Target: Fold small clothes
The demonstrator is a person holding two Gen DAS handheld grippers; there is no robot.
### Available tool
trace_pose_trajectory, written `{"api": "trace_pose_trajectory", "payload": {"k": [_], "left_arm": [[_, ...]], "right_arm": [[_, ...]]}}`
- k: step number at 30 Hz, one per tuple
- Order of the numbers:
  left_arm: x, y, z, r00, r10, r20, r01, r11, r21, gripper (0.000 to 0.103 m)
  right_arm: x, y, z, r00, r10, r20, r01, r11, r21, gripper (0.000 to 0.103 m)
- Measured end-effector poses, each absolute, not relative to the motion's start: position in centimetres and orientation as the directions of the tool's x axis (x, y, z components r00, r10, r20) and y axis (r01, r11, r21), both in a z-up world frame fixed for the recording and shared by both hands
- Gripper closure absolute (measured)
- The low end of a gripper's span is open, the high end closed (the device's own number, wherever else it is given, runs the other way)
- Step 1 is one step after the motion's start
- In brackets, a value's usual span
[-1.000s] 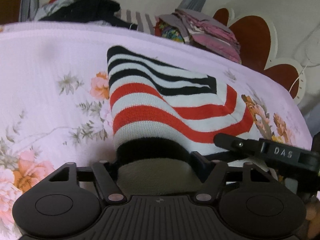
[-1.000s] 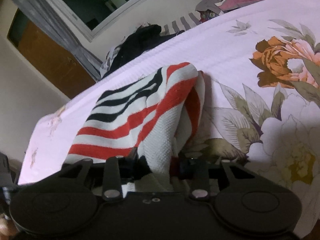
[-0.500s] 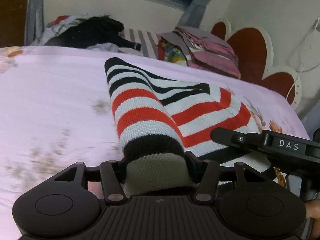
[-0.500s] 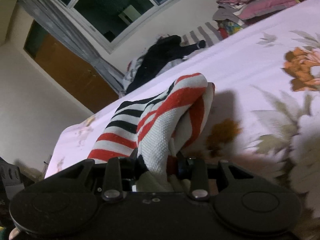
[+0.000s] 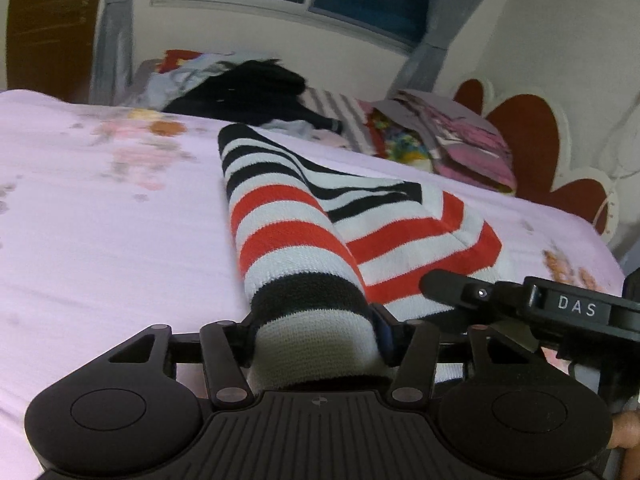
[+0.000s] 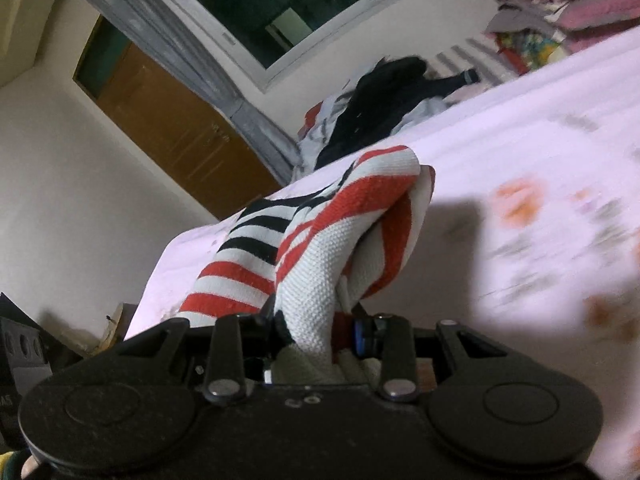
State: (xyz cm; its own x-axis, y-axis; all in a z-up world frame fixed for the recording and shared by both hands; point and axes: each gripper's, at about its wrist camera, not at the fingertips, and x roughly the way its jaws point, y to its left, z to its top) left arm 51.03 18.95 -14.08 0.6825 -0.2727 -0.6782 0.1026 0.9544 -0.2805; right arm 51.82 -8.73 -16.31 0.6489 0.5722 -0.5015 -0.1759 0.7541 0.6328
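My left gripper (image 5: 316, 336) clenched on rolled near end of striped garment (image 5: 360, 220). My right gripper (image 6: 320, 328) clamped on bunched edge of same garment (image 6: 320, 240). Garment between both, near end lifted, far end lying on floral bedsheet (image 5: 100, 220). Step, my read: mid-fold, carrying near edge over. Next move calls for both grips travelling together, laying edge flat on far part, then release. No containers visible; loose clothes pile (image 5: 240, 92) and folded stack (image 5: 460, 136) at far bed edge.
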Motion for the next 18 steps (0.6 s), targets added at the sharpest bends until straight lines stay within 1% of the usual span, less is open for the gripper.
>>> {"api": "trace_pose_trajectory", "payload": {"k": [4, 8, 11, 12, 15, 16, 18], "left_arm": [[52.2, 23.6, -15.5, 0.684, -0.235, -0.691, 0.080, 0.965, -0.249, 0.050], [53.3, 25.9, -17.4, 0.684, -0.213, -0.698, 0.075, 0.972, -0.224, 0.050], [53.4, 27.2, -19.2, 0.688, -0.226, -0.689, 0.075, 0.967, -0.243, 0.050], [53.3, 27.2, -19.6, 0.694, -0.232, -0.682, 0.084, 0.966, -0.243, 0.049], [53.2, 26.8, -20.4, 0.707, -0.229, -0.669, 0.097, 0.968, -0.230, 0.042], [53.2, 26.7, -20.5, 0.711, -0.225, -0.666, 0.099, 0.970, -0.223, 0.039], [53.3, 26.8, -20.5, 0.711, -0.218, -0.669, 0.088, 0.971, -0.224, 0.037]], "right_arm": [[53.0, -4.1, -17.8, 0.630, 0.585, -0.510, -0.192, 0.754, 0.628, 0.070], [54.3, -1.6, -19.5, 0.618, 0.575, -0.536, -0.188, 0.770, 0.610, 0.070], [54.7, -1.2, -20.6, 0.616, 0.543, -0.570, -0.173, 0.800, 0.575, 0.070], [54.8, -1.3, -20.8, 0.611, 0.541, -0.578, -0.168, 0.802, 0.573, 0.070], [54.6, -0.8, -21.4, 0.595, 0.522, -0.611, -0.147, 0.818, 0.556, 0.068], [54.7, -0.9, -21.4, 0.593, 0.509, -0.624, -0.134, 0.826, 0.547, 0.065], [54.4, -0.6, -21.2, 0.583, 0.507, -0.635, -0.119, 0.827, 0.550, 0.064]]}}
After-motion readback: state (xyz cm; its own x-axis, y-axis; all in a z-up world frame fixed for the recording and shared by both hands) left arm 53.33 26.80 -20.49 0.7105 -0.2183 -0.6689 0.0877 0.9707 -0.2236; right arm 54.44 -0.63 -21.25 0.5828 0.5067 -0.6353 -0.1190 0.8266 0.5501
